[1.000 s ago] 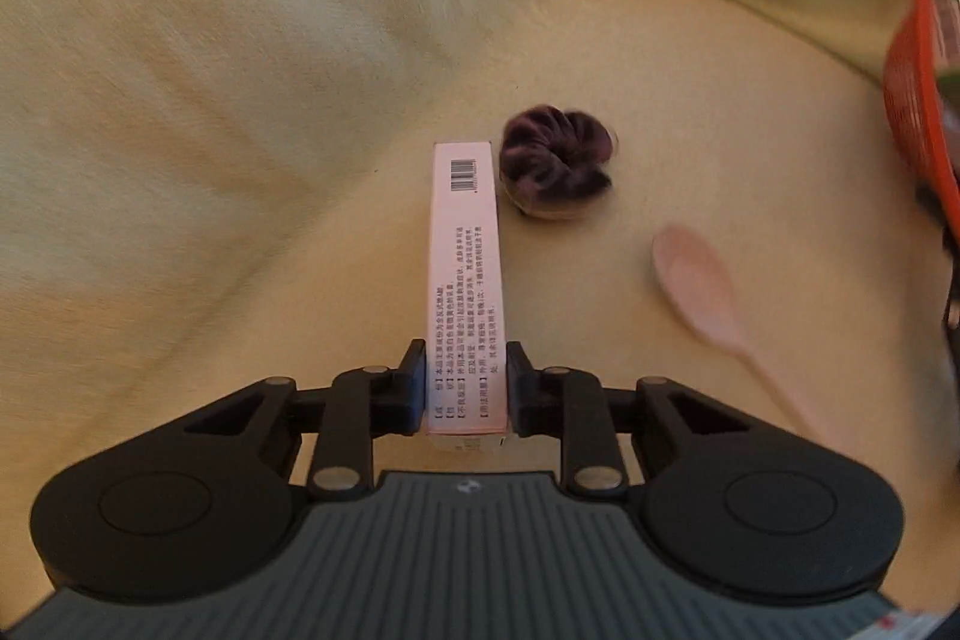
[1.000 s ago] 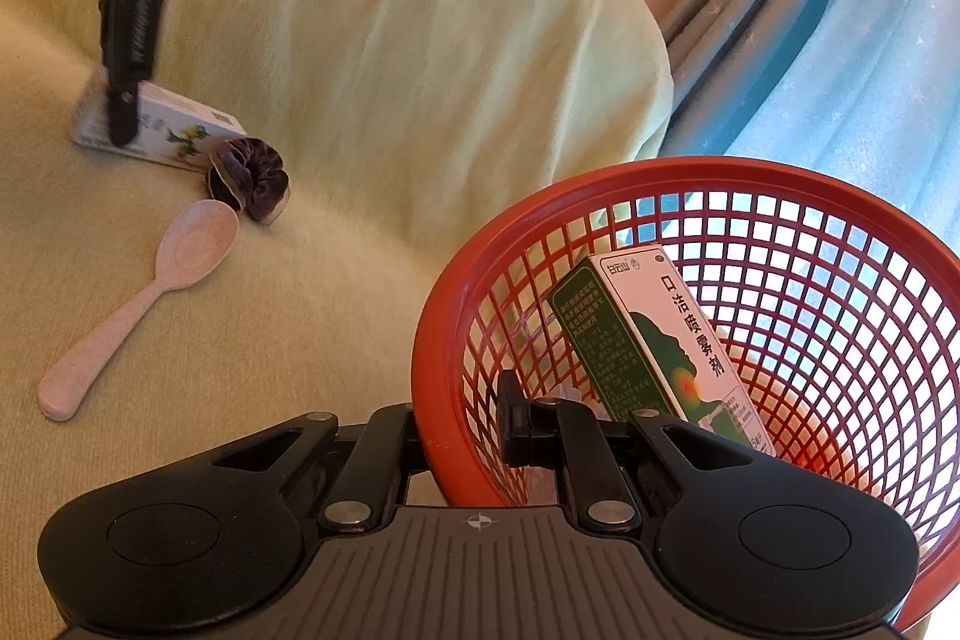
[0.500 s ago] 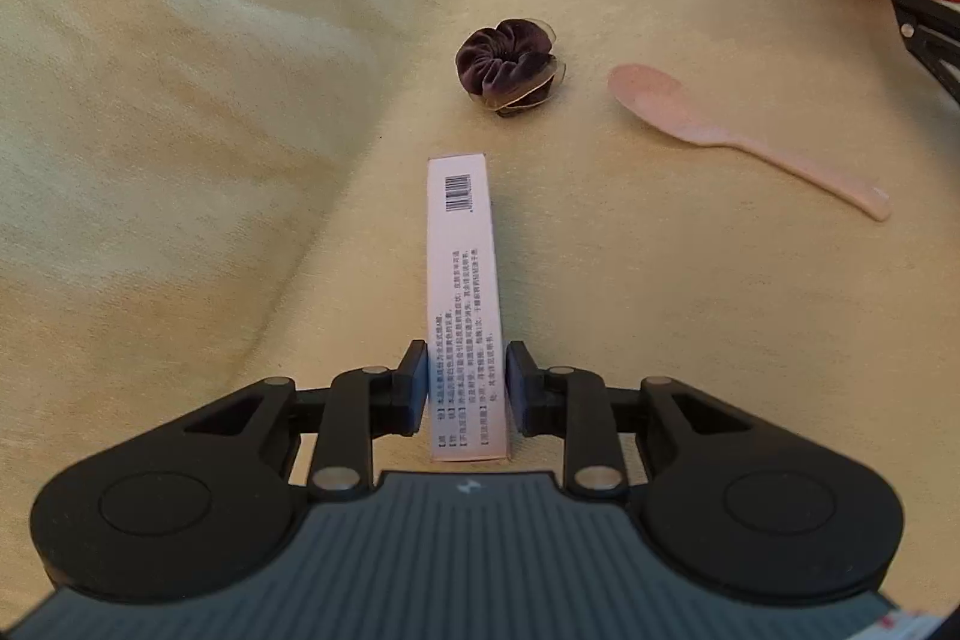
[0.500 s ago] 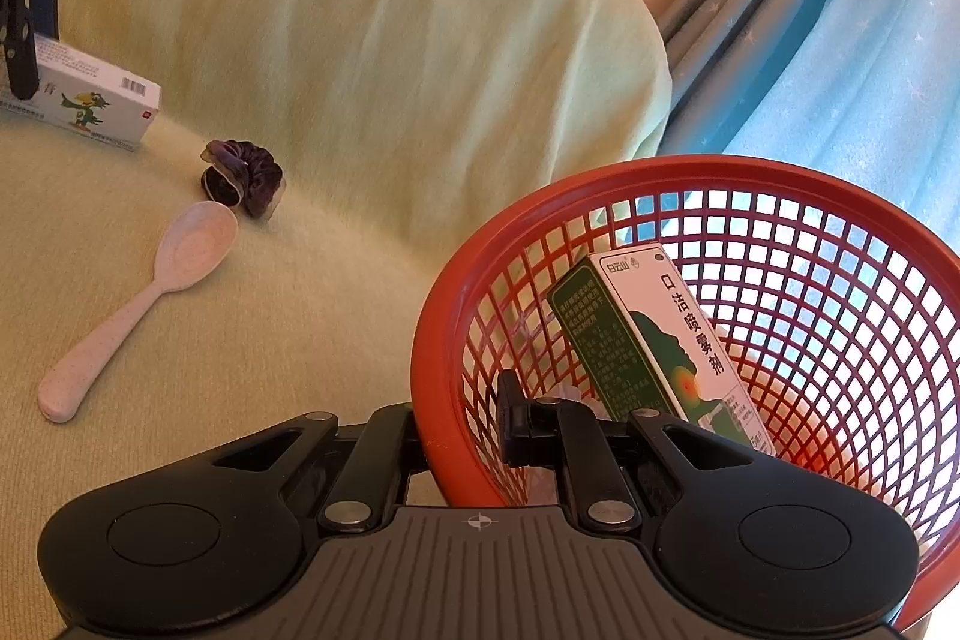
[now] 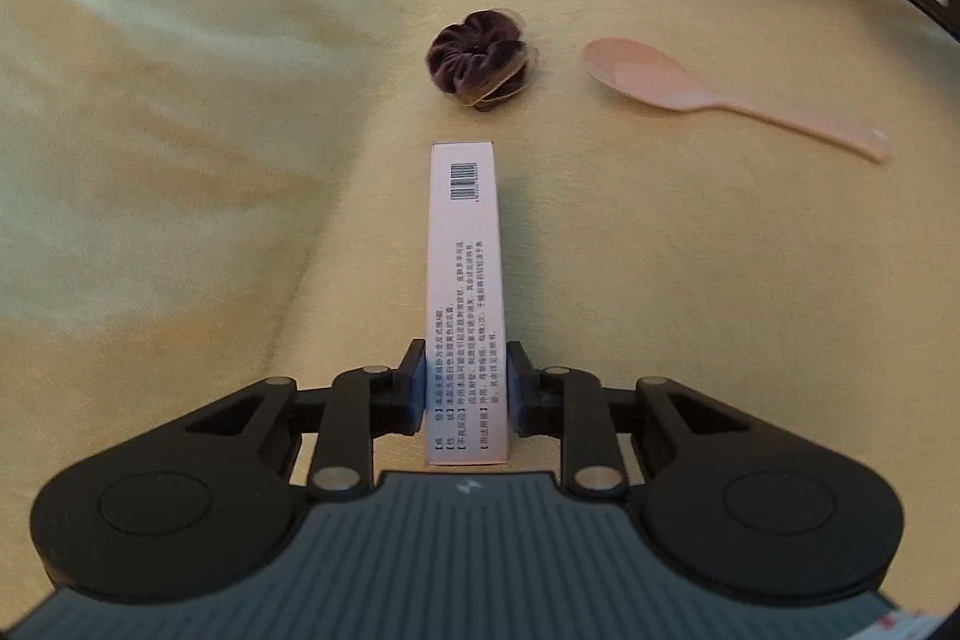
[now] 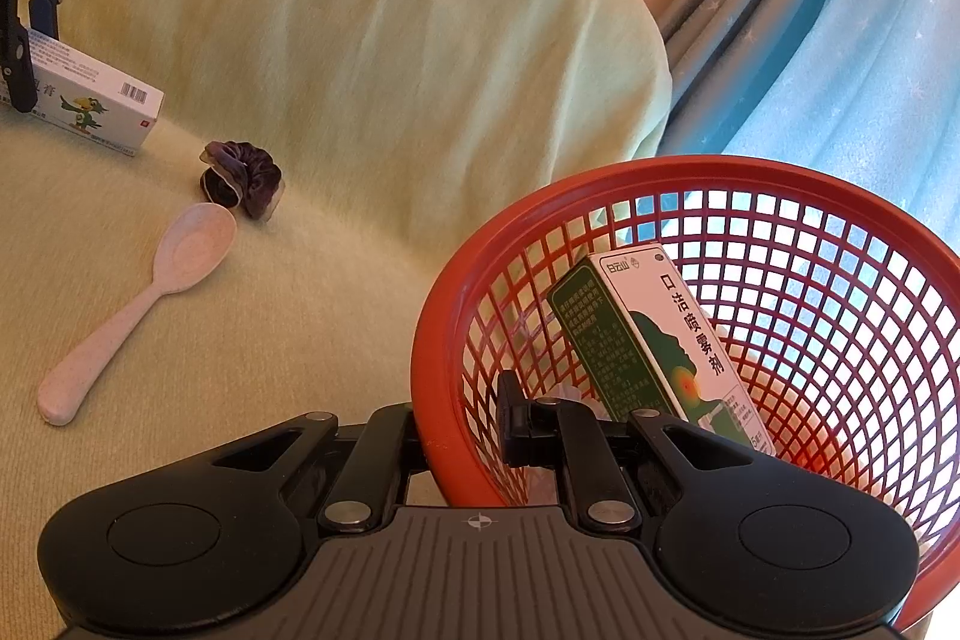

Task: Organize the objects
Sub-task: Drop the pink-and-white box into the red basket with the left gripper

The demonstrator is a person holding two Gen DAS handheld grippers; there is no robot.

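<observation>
Left gripper [image 5: 465, 382] clamps a box [image 5: 465, 280] near the sofa [image 5: 660, 310] back while right gripper [image 6: 459, 424] pinches the basket [image 6: 438, 340] rim; carrying the box to it likely follows.

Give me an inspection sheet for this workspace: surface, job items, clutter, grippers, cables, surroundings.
Surface: yellow-green sofa cover, wrinkled.
Job's things: white box in the left gripper; scrunchie and pink spoon loose on the seat, apart; green-and-white box leaning inside the red basket.
Clutter: nothing seen.
Grippers: left gripper clamped on the white box's sides; right gripper clamped across the basket's wall, one finger inside.
Cables: nothing seen.
Surroundings: back cushion, blue curtain.
</observation>
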